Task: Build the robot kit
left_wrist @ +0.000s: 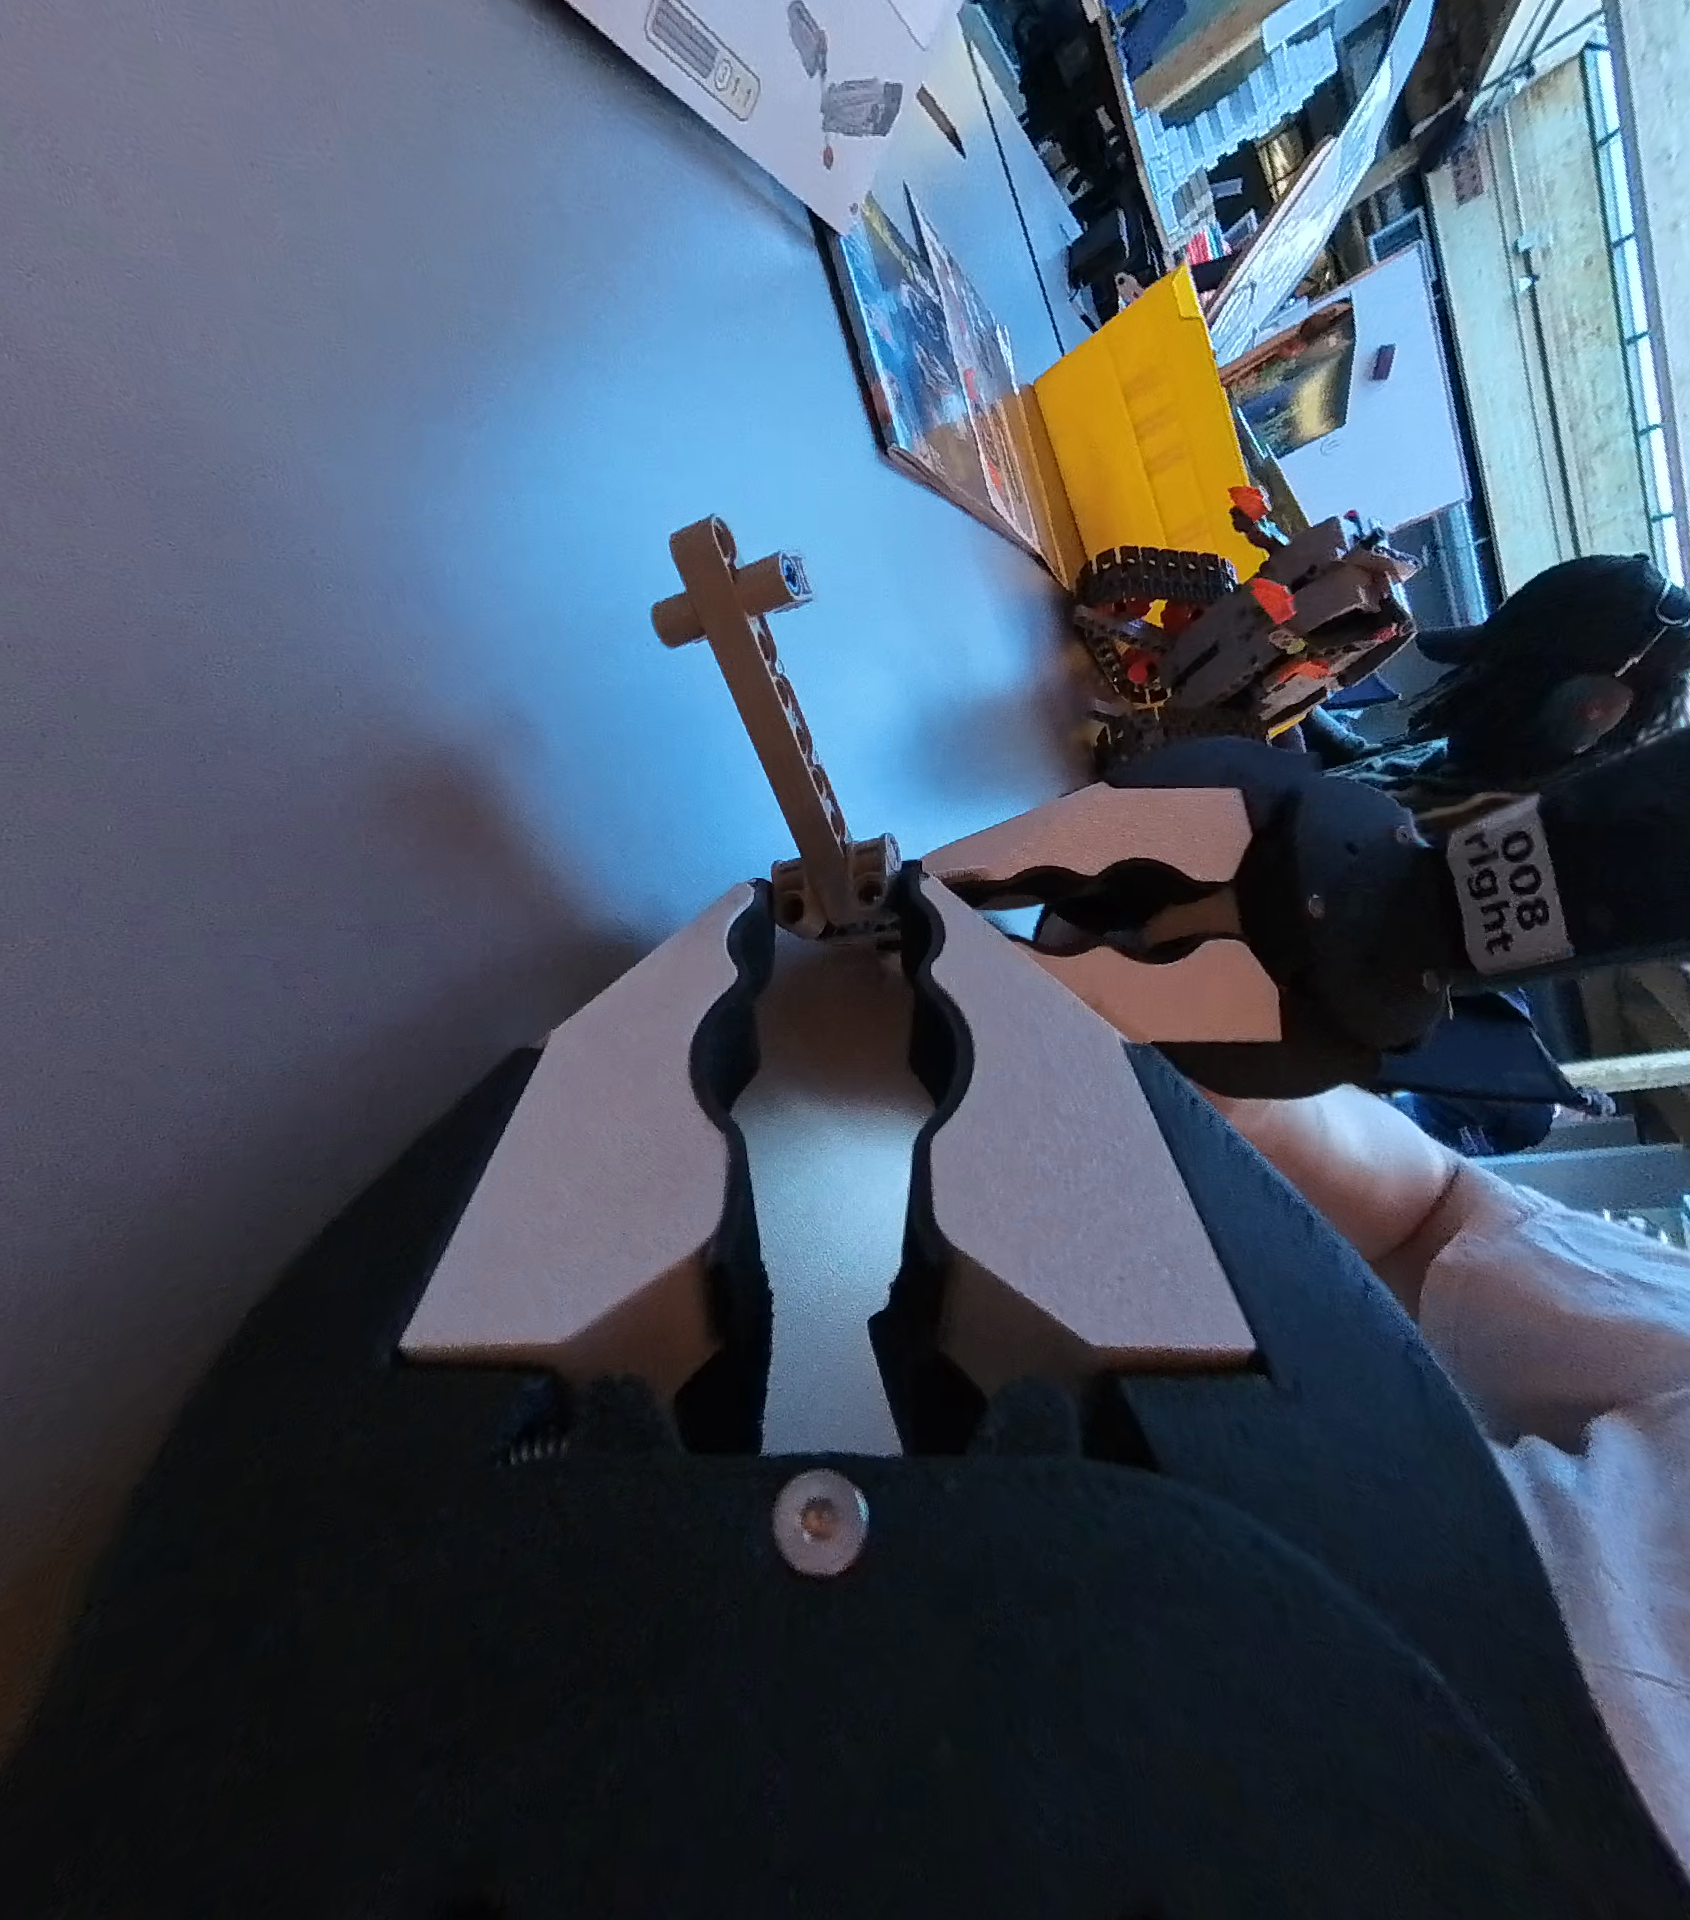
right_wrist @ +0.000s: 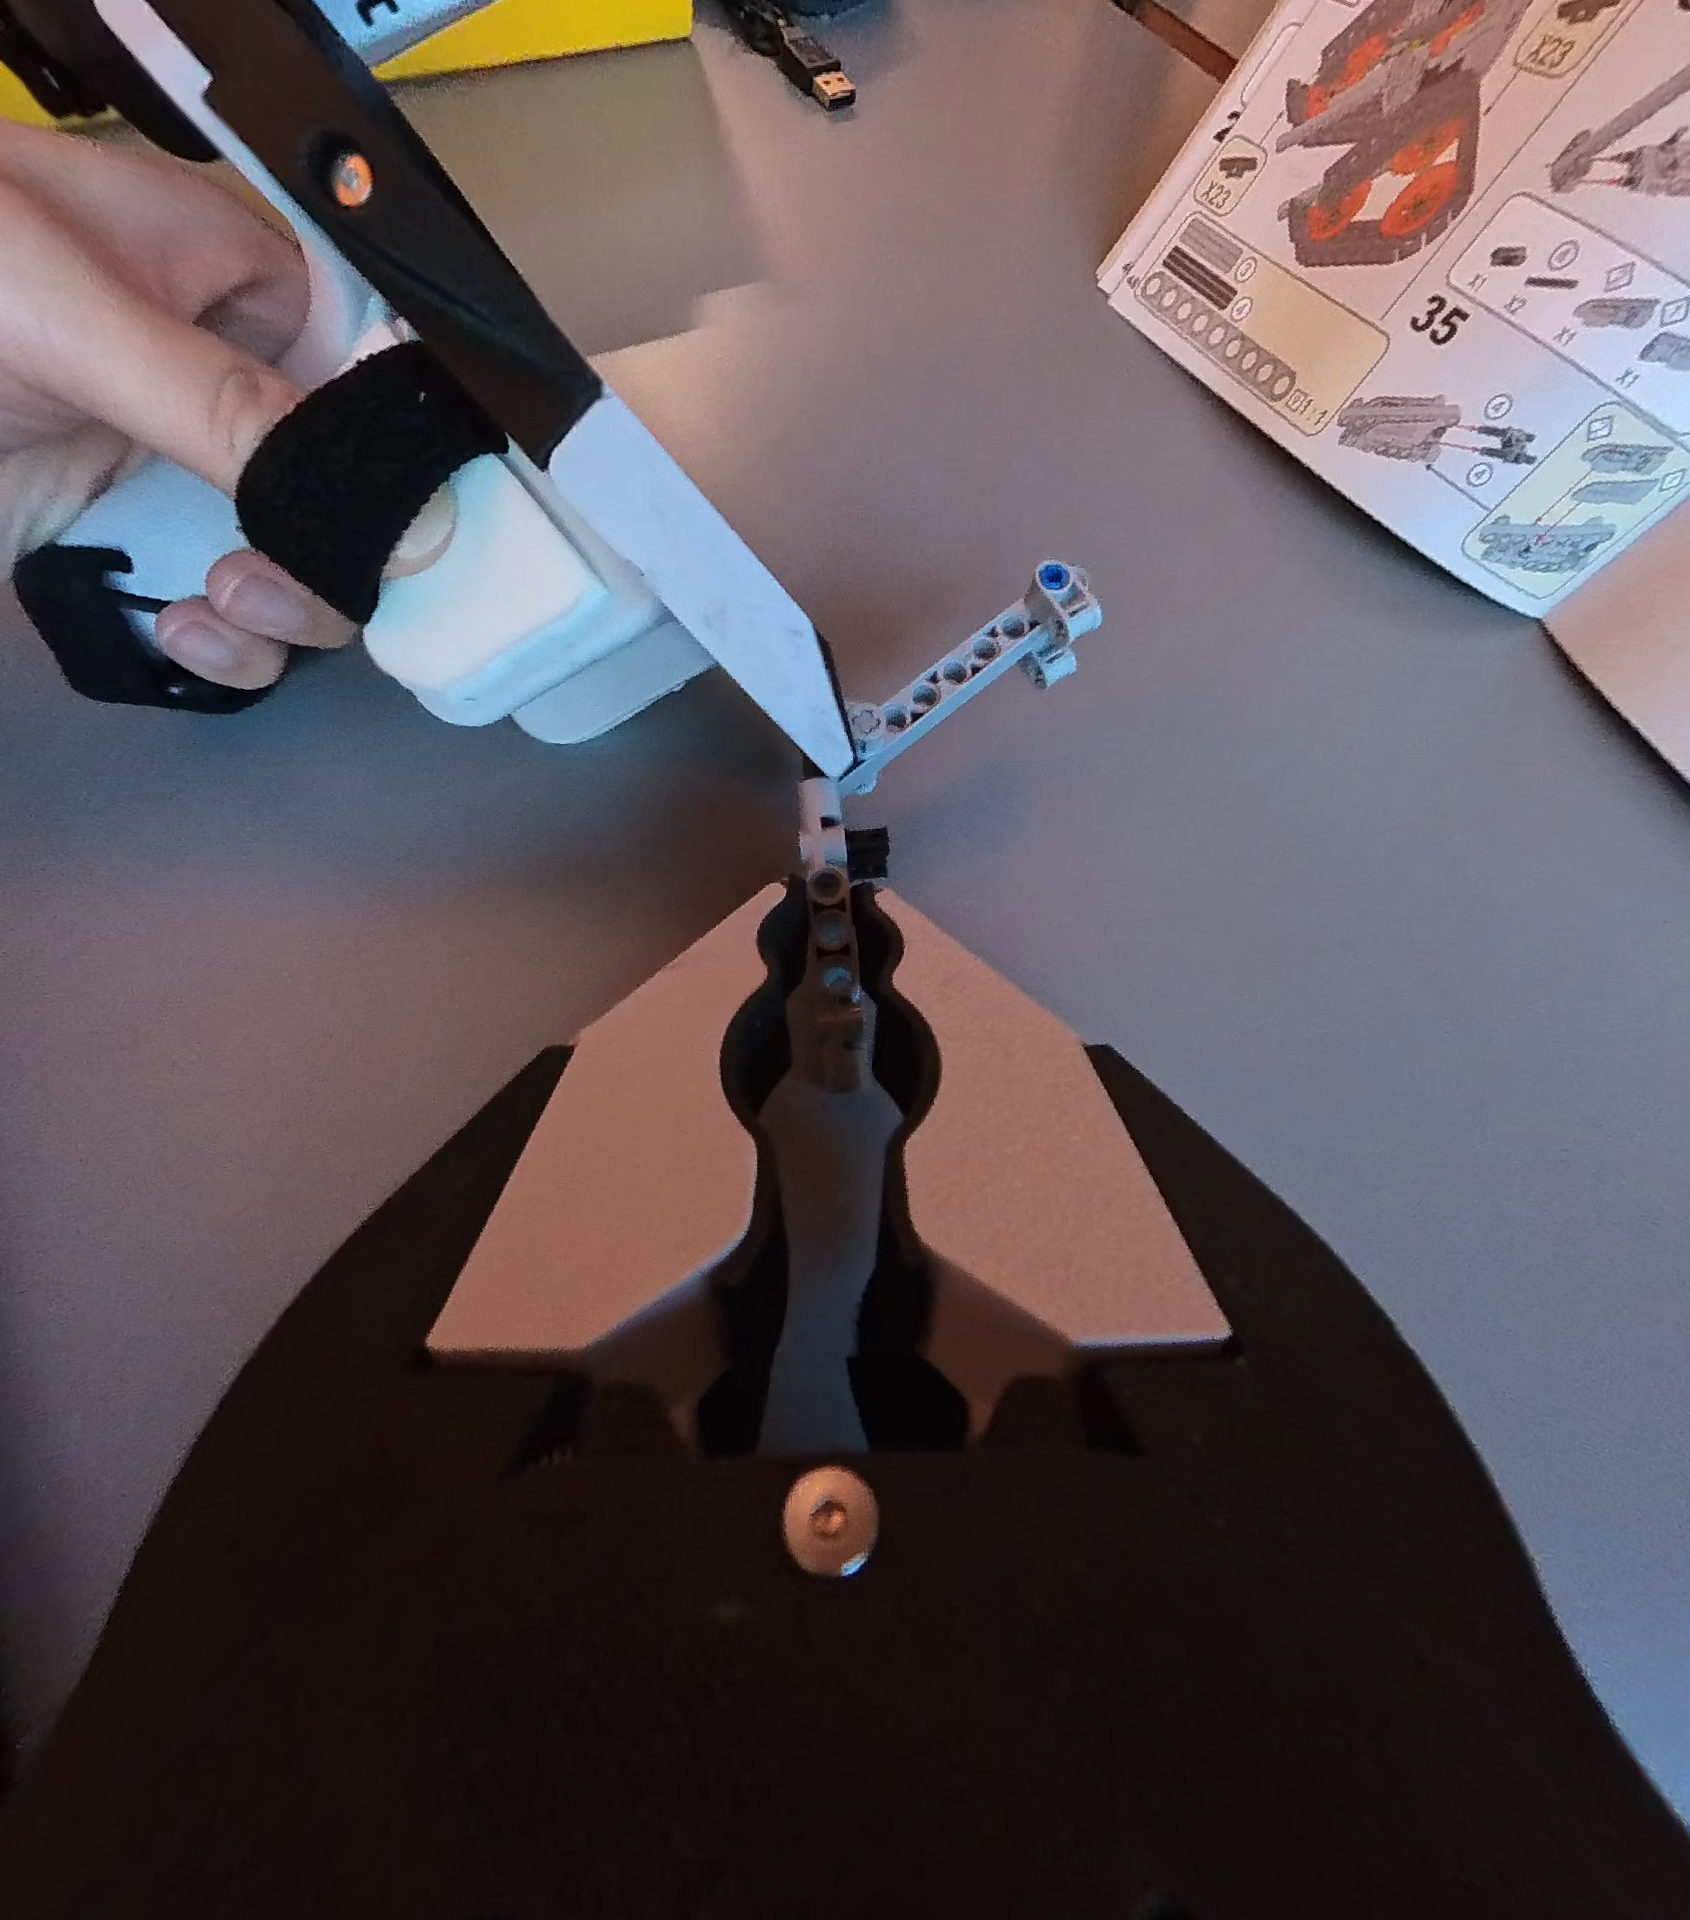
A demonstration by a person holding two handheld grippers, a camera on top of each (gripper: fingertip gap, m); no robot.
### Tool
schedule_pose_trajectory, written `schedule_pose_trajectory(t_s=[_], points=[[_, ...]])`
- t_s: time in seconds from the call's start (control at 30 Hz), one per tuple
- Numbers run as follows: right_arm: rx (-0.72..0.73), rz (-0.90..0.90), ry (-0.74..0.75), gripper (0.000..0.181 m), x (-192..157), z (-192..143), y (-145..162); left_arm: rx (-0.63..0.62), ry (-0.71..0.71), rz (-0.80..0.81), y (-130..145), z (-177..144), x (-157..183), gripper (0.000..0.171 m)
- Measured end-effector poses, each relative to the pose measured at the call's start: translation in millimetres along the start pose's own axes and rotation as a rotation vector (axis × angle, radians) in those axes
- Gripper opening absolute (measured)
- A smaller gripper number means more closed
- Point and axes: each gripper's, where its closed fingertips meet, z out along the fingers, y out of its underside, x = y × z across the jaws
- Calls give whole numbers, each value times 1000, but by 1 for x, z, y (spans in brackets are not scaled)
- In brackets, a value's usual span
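Note:
My left gripper [left_wrist: 836, 896] is shut on the lower end of a long tan-grey holed beam [left_wrist: 779, 717] with a cross piece and a blue pin at its far end. In the right wrist view this gripper [right_wrist: 836, 764] comes in from the upper left, and the beam [right_wrist: 966, 670] sticks out to the right above the grey table [right_wrist: 1236, 935]. My right gripper [right_wrist: 828, 906] is shut on a short dark grey beam with pins [right_wrist: 833, 971]. That beam's tip meets a small white connector [right_wrist: 820, 821] at the long beam's held end. In the left wrist view the right gripper [left_wrist: 940, 868] touches in from the right.
An open instruction booklet [right_wrist: 1443, 312] lies at the right; it also shows in the left wrist view [left_wrist: 768, 83]. A yellow box [left_wrist: 1132, 436], a picture box [left_wrist: 924, 343] and a tracked brick model [left_wrist: 1236, 644] stand farther off. A USB plug [right_wrist: 825, 83] lies at the top. A person [left_wrist: 1568, 665] sits beyond. Left and right tips are no more than a few centimetres apart. From the left gripper's tips to the USB plug [right_wrist: 825, 83] is close to 30 cm.

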Motion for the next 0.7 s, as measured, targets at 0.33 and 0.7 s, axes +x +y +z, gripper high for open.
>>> schedule_pose_trajectory(t_s=[0.33, 0.7], points=[[-27, 28, 2, 8, 0, 5, 1, 45, -20, -26, -4, -1, -2, 22], [-59, 53, 47, 7, -2, 11, -1, 65, -75, -11, -6, -1, -8, 23]])
